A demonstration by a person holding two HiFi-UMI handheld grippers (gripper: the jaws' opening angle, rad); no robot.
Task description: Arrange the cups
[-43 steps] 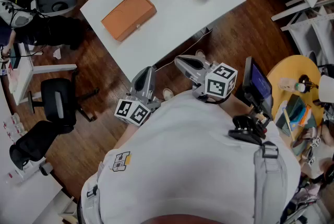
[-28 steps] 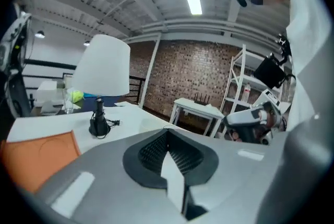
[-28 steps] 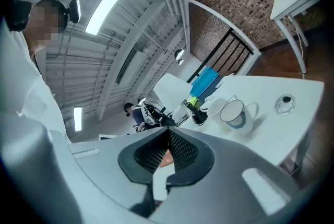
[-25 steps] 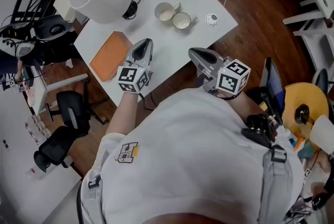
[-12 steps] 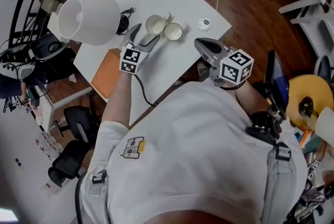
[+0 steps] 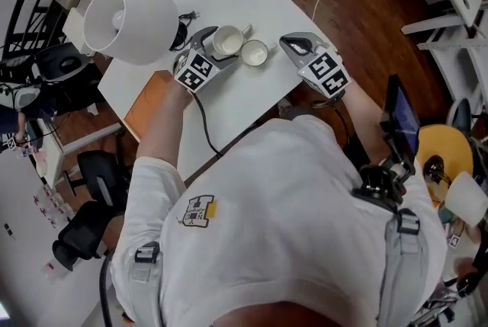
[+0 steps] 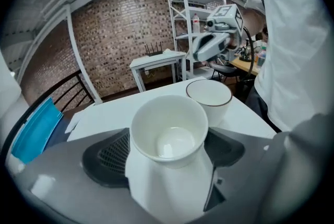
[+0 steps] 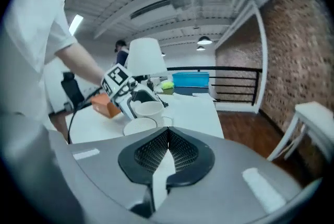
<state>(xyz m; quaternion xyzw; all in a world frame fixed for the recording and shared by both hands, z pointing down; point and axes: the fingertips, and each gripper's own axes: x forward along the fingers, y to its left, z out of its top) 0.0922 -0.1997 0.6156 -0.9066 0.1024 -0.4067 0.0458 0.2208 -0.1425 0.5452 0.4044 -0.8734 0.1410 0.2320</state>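
Now | left tongs (image 7: pixel 166 153) opening around cup (image 7: pixel 168 124) | second cup (image 7: pixel 210 97) just beside

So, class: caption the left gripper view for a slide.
Left gripper, jaws opening, straddles a white cup; a second cup stands behind.

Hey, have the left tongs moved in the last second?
Yes. The left tongs went from beside the orange box to the cup, jaws opening around it.

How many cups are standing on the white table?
2. A plain white cup stands between the opening jaws of the left claw; a dark-rimmed cup stands close to its right in the head view. None seems hidden.
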